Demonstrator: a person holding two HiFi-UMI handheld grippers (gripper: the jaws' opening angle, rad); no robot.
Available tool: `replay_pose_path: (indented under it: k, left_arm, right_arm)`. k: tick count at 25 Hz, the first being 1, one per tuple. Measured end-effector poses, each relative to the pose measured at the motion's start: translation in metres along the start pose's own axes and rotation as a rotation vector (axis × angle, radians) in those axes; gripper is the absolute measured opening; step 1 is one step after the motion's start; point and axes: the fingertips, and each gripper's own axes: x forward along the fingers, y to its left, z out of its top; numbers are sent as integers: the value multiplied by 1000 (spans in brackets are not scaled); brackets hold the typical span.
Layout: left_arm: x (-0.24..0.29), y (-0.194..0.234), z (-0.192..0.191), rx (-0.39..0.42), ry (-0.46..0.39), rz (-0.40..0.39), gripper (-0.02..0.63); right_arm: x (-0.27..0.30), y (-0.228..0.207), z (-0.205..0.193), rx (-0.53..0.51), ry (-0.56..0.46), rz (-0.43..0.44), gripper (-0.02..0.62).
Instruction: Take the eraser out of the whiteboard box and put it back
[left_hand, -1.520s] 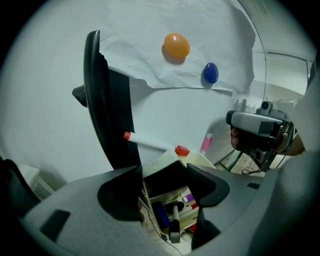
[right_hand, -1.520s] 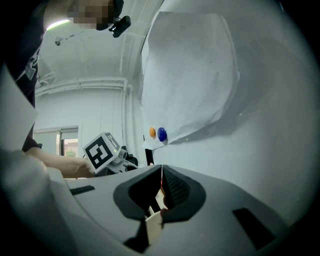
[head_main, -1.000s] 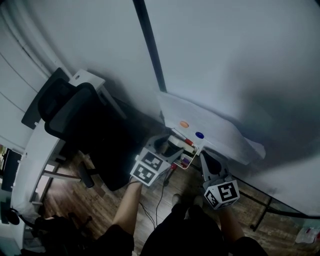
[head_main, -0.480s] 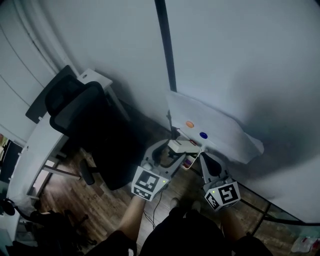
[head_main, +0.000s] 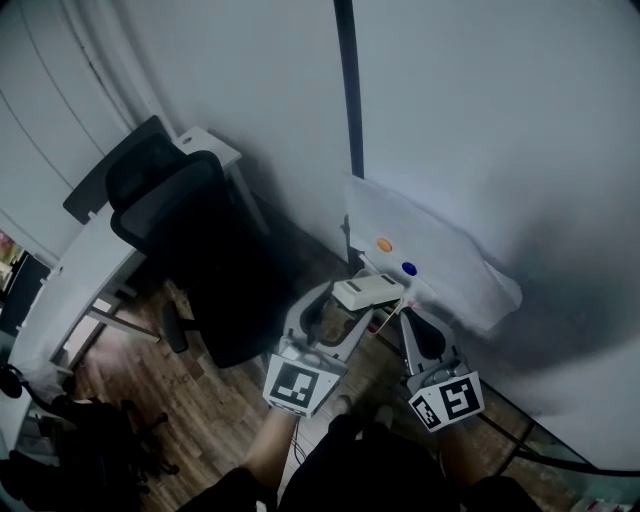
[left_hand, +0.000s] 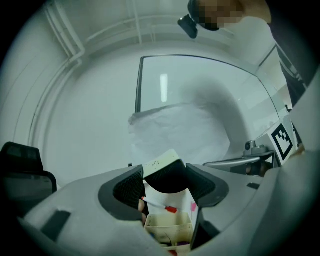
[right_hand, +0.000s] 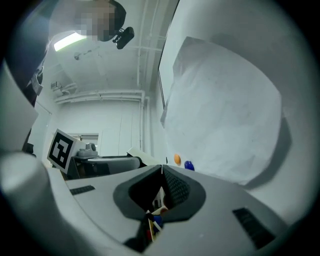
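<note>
Left gripper view: my left gripper (left_hand: 165, 186) has the eraser (left_hand: 161, 162) pinched between its jaws. They stand part open, no wider than the block, with one ribbed pad on each long side. The eraser is clear of the box (left_hand: 168, 226), which sits at 6 o'clock from it with a red-capped marker (left_hand: 159, 205) lying across its top.

The eraser looks light and hard to damage, with a stiff pale shell on top and soft dark felt beneath. I judge the shell's long sides the right place to hold it. Felt would give under the pads and let the block twist, and its smooth shell could slip under a loose grip.

In the head view the eraser (head_main: 368, 291) hangs at 12 o'clock from my left gripper's cube (head_main: 297, 385), in front of the paper (head_main: 440, 260) pinned by two magnets (head_main: 385, 244).

My right gripper (right_hand: 161, 175) waits at 3 o'clock from the left one. Its jaws are closed tip to tip and hold nothing. Only marker ends show through the gap behind the tips.
</note>
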Motion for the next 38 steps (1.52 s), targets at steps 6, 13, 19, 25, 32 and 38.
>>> replay_pose_path:
  k: [6,13,19,25,32,38]
  left_arm:
    - [-12,-15,43,24,-59,64,267]
    - [-25,-22,56,44,-102,138,267]
    - [-26,-22,56,57,-100,137,267]
    - [-29,-15,55,53,-96,122,267]
    - [-34,-4,39,28,-62,95,267]
    - [-32,0,4,2,20,52,267]
  right_arm:
    - [-11,9,50,-46,-103,54,5]
    - [-21,11,67,-51,-151,89,5]
    - [-20,11,65,-37,-159,88,5]
    - [-17,14,65,-38,-164,69,5]
    - [-11,23,55,-33,-147,41,5]
    - [-9,30,37,-17,-110,17,4]
